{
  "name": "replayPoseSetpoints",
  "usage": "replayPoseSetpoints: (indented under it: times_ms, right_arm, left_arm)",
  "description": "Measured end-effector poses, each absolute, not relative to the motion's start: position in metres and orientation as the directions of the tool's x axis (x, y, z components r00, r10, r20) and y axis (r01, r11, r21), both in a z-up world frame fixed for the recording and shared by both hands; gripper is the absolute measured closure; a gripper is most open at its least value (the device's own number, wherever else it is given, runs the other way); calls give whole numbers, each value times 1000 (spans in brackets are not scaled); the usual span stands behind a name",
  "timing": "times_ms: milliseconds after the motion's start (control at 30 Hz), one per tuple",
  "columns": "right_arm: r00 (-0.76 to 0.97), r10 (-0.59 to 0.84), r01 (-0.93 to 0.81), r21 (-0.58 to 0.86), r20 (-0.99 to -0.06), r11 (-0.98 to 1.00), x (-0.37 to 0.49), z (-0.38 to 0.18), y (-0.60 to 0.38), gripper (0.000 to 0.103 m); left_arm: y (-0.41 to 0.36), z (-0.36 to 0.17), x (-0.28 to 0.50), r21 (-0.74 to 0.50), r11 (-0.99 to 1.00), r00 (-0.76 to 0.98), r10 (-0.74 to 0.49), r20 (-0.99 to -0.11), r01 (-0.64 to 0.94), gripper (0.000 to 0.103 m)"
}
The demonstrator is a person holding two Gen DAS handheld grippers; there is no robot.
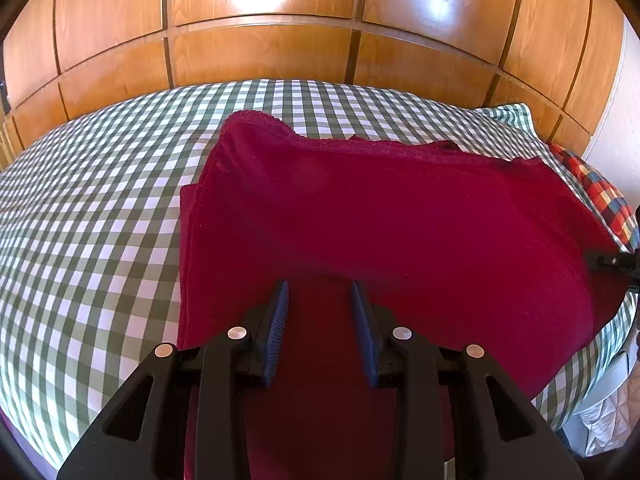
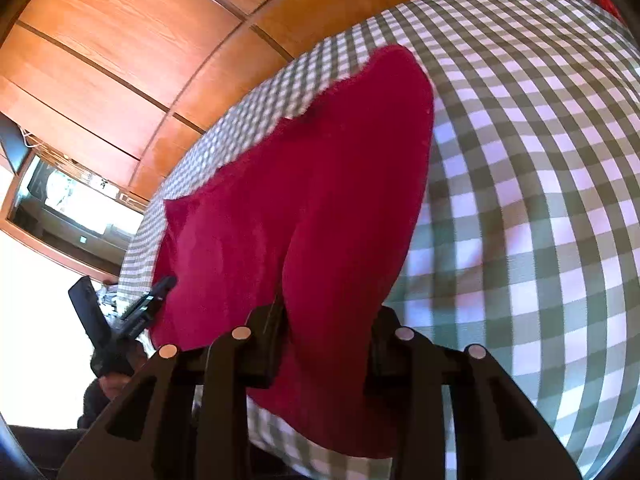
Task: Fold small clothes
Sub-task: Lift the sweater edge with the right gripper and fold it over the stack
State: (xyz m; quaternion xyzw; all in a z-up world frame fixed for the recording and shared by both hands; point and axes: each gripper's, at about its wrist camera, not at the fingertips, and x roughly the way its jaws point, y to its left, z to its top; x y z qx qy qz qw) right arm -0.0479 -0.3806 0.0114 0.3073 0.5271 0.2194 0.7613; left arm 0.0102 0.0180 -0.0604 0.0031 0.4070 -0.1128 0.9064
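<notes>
Folding is under way on one dark red fleece garment point(image 1: 400, 216), which is spread across the green-and-white checked bedcover point(image 1: 92, 208) in front of a panelled wooden wardrobe point(image 1: 260, 52). In the right wrist view, the right gripper point(image 2: 324, 320) is seen pinching a raised fold of the dark red fleece garment point(image 2: 312, 184); the cloth bulges up between the two fingers and hides their pads. The left gripper point(image 1: 320, 312) is held just above the near part of the garment with its blue ribbed pads point(image 1: 280, 320) spread apart and nothing caught between them.

For the step to be done well, the pinched edge is best carried low and level over the flat layer, so that the far hem is met squarely and no ridge is trapped underneath. The free tool would be well used to pin the lower layer, or to take the matching corner, before the cloth is released. A slipped grip is judged the main risk, since fleece is thick and springy.

By count: one red garment, two grippers, one checked bedcover, and one multicoloured plaid cloth point(image 1: 600, 196) at the bed's far right edge.
</notes>
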Motion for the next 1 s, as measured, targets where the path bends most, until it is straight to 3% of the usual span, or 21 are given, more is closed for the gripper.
replayPoseSetpoints:
  times_ms: [633, 1000]
  right_arm:
    - [386, 692, -190, 682, -610, 706, -25, 110, -293, 80]
    - [301, 702, -359, 605, -646, 711, 0, 133, -179, 80]
  left_arm:
    - [33, -59, 11, -175, 958, 625, -280, -729, 226, 72]
    - [41, -60, 10, -228, 943, 615, -331, -716, 242, 72]
